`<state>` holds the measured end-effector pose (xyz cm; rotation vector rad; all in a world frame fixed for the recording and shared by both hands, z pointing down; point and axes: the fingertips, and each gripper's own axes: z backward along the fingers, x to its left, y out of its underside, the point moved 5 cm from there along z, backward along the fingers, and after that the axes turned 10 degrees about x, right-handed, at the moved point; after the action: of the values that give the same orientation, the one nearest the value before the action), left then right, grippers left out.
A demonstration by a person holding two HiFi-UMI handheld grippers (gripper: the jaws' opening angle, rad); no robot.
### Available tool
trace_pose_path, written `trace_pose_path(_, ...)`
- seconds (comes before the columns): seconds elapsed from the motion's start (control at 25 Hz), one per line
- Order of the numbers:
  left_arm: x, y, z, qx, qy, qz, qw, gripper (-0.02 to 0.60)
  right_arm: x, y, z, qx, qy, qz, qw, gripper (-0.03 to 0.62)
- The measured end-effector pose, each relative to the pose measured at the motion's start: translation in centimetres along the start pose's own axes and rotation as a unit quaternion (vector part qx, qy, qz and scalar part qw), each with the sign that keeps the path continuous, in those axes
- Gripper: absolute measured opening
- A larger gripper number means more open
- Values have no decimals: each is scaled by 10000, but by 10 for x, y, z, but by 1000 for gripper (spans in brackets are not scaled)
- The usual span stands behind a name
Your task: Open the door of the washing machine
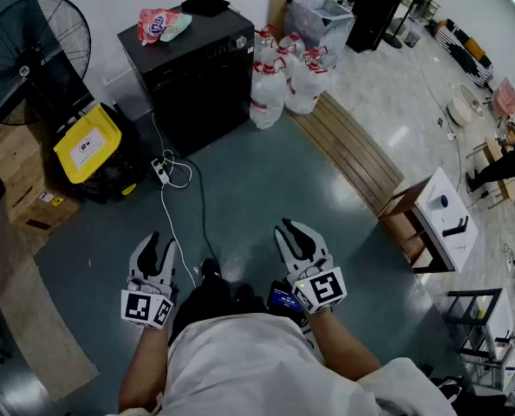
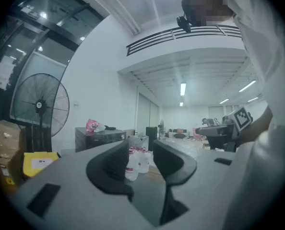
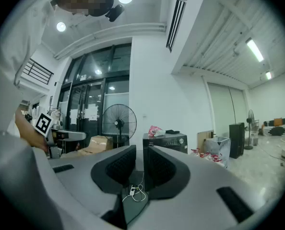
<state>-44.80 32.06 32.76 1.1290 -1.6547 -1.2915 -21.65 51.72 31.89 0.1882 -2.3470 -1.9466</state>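
Two grippers up, both level, both empty. Left gripper (image 1: pixel 159 248) sits at 7 o'clock in the head view, jaws released and wide apart, only floor and far clutter showing between them in the left gripper view (image 2: pixel 141 159). Right gripper (image 1: pixel 296 232) is at 5 o'clock, jaws released too but with just a slim gap, nothing in it (image 3: pixel 139 166).

Next out, at 11 o'clock: power strip (image 1: pixel 162 172) on the floor, white cable running back toward the person. Yellow case (image 1: pixel 87 143) at 10 o'clock, cardboard boxes (image 1: pixel 19 172) just beside it.

Washing machine (image 1: pixel 201 85) stands at 12 o'clock, well apart from both grippers, a black box against the wall. Its front is too dark to make out the door. Pink bag (image 1: pixel 158 24) lies on its top. Water bottles (image 1: pixel 279 81) touch its right side at 1 o'clock. Standing fan (image 1: pixel 32 46) is at 10 o'clock, far left.
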Motion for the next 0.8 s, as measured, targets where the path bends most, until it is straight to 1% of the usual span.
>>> trace_pose_path(0.36,-6,-6,-16,13,151,-51,9999,149,-12,0,-3,-95,-135,-76,9998,95)
trace_pose_path(0.4,-5,-6,-17,22,145,-37,9999,149,-13,-1,-4,-135,-179,-121,9997,113)
trace_pose_path(0.44,-4,-6,-19,27,138,-23,9999,149,-15,-2,-5,-170,-213,-175,9995,155)
trace_pose_path(0.48,-3,-6,-21,36,130,-16,9999,149,-17,-2,-6,-184,-226,-226,9993,173)
trace_pose_path(0.68,5,-4,-36,195,122,82,9997,149,-32,5,-18,16,-165,-362,9992,172)
trace_pose_path(0.8,20,-7,-55,233,128,145,9995,149,-42,2,-40,60,-204,-360,9991,170)
